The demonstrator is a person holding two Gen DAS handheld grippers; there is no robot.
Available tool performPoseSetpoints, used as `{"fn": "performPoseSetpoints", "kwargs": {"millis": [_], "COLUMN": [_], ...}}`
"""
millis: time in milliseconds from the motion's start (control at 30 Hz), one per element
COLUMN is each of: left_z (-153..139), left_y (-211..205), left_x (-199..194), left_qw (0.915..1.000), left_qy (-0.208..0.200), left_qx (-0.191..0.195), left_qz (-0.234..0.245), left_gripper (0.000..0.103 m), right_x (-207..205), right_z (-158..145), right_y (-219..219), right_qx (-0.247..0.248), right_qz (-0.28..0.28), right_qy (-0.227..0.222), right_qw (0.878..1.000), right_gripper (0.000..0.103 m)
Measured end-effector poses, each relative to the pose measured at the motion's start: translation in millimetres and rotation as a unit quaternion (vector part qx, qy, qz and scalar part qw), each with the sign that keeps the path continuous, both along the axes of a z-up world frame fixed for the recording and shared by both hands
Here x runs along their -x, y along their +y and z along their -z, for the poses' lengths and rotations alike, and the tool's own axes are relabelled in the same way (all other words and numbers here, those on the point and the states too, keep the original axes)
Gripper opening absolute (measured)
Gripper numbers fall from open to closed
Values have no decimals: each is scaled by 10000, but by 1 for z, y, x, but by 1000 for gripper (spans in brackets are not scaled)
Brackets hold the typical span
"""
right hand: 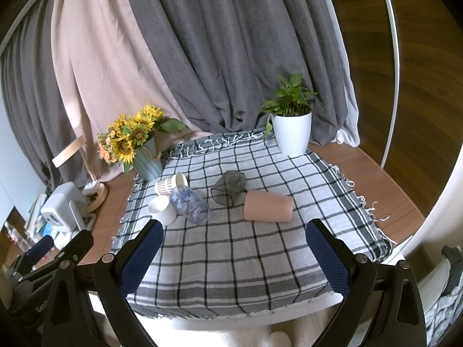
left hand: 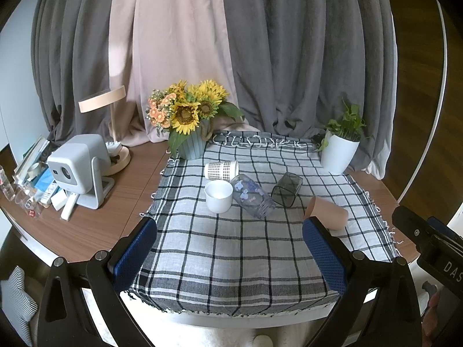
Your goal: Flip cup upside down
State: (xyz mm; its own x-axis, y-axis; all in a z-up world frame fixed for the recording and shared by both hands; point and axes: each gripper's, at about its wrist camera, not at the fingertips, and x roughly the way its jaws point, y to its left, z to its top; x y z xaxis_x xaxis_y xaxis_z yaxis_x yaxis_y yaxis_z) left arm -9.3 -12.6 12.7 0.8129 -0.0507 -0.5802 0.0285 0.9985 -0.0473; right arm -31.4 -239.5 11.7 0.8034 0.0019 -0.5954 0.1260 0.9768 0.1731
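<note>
Several cups sit on a plaid cloth [left hand: 231, 254]. A white cup [left hand: 218, 196] [right hand: 162, 210] stands upright, mouth up. A dotted paper cup [left hand: 221, 170] [right hand: 170, 184], a clear floral glass [left hand: 252, 195] [right hand: 190, 202], a dark smoky glass [left hand: 287, 188] [right hand: 229, 188] and a pink cup [left hand: 327, 212] [right hand: 268, 206] lie on their sides. My left gripper [left hand: 230, 234] is open and empty, near the cloth's front. My right gripper [right hand: 235, 240] is open and empty, in front of the pink cup.
A sunflower pot [left hand: 191, 144] [right hand: 147, 162] stands at the back left, a white plant pot [left hand: 338, 153] [right hand: 292, 136] at the back right. A projector [left hand: 78, 167], lamp [left hand: 115, 150] and clutter fill the left of the wooden table [left hand: 95, 225]. Curtains hang behind.
</note>
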Motion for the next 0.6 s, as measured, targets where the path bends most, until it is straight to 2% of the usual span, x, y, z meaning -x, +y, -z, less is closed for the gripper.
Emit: {"fn": "performPoseSetpoints", "kwargs": {"millis": [600], "left_z": [0], "left_y": [-2], "left_x": [1], "left_qw": [10000], "left_qy": [-3], "left_qx": [10], "left_qz": [5], "left_gripper": [103], "right_x": [3], "right_z": [1], "right_y": [6], "right_qx": [-1], "right_qz": [8], "right_qy": [-16], "right_qw": [10000], "right_gripper": [99]}}
